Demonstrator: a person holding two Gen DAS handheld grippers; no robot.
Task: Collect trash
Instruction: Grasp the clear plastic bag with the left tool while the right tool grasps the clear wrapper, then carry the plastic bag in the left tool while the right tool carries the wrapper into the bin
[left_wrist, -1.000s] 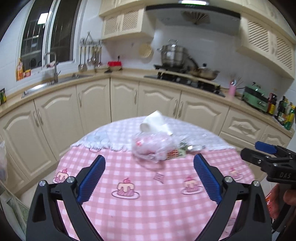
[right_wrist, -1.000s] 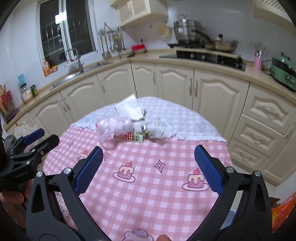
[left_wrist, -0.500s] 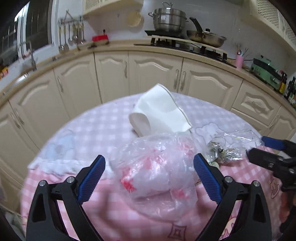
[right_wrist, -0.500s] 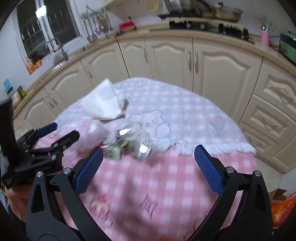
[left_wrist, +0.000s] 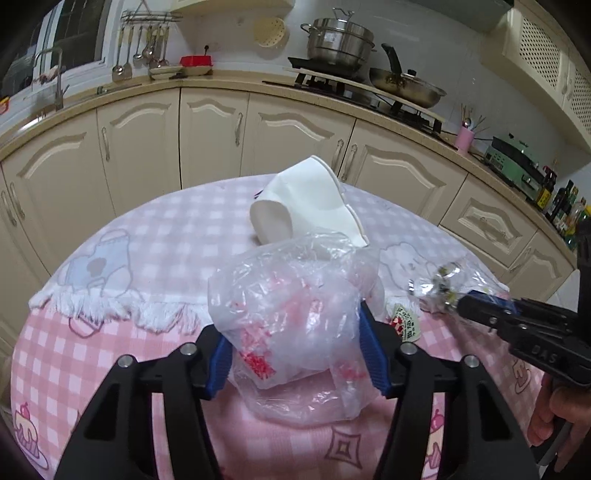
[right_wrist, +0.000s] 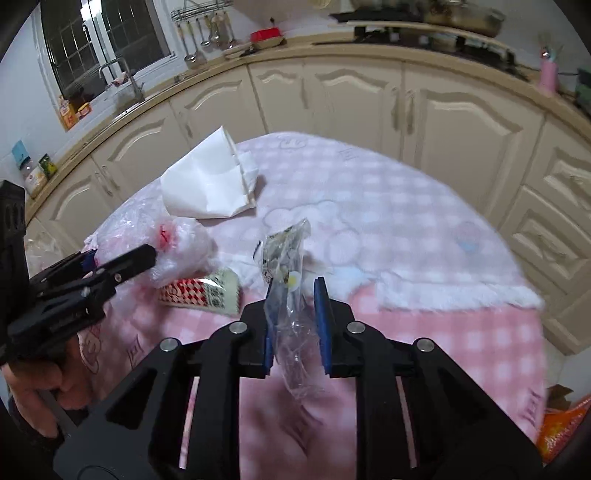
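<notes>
A crumpled clear plastic bag with red print (left_wrist: 291, 314) sits between the blue pads of my left gripper (left_wrist: 295, 332). Its jaws are closing and the pads press into the bag's sides. My right gripper (right_wrist: 295, 284) is shut on a thin clear wrapper with printed foil (right_wrist: 286, 258), which stands up between its pads. In the left wrist view the right gripper (left_wrist: 480, 306) is at the far right, pinching that wrapper (left_wrist: 439, 284). Behind both lies a white paper bag (left_wrist: 306, 206) on its side. A red-and-white checked packet (right_wrist: 201, 291) lies flat between the two grippers.
The trash lies on a round table with a pink checked cloth (left_wrist: 110, 332) and a white fringed cloth (right_wrist: 406, 229) over its far half. Cream kitchen cabinets (left_wrist: 210, 133) curve behind it. An orange bag (right_wrist: 561, 424) shows low beyond the table's right edge.
Both grippers came forward and down over the table. The left jaws narrowed onto the plastic bag. The right jaws went from wide open to shut on the clear wrapper.
</notes>
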